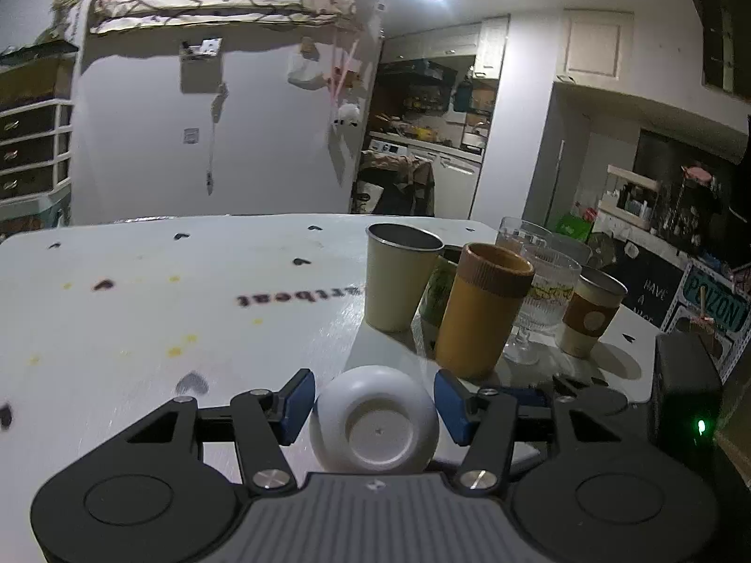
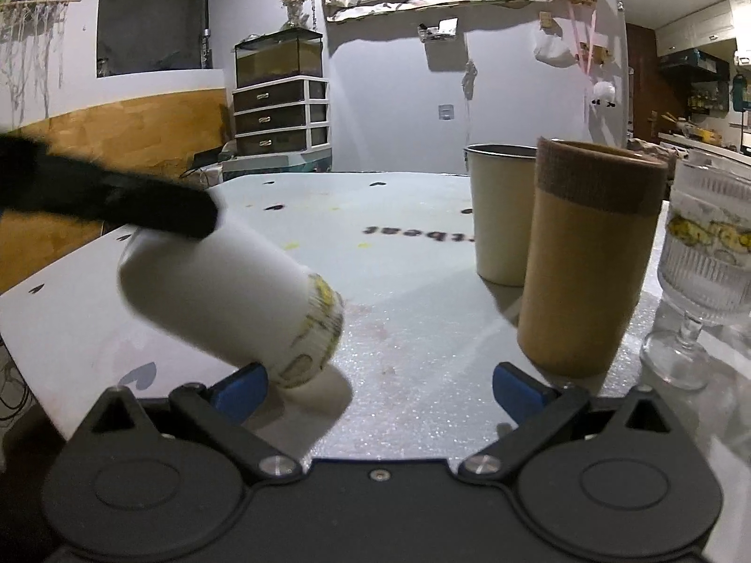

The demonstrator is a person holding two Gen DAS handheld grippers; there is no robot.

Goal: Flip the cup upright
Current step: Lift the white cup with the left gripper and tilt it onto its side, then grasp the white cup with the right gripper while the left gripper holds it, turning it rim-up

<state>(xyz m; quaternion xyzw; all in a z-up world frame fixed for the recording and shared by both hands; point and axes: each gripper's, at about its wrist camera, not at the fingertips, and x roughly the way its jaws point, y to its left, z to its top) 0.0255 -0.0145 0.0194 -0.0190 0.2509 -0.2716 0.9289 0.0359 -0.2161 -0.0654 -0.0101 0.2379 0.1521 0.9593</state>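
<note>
The white cup is held tilted over the table, base clamped by the left gripper. The right gripper is spread, empty. Its rim, at 5 o'clock, should be swung upward gently, clear of the yellow cup.

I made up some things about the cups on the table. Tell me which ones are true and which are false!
1. The white cup sits between the left gripper fingers, its bottom facing the camera. True.
2. The white cup already stands upright. False: in the right wrist view it is tilted, rim end low near the table.
3. The right gripper is shut on the white cup. False: its jaws are wide open, holding nothing.
4. The yellow tumbler stands upright with its opening on top. True.
5. The ribbed glass lies on its side. False: it stands on its stem.
</note>
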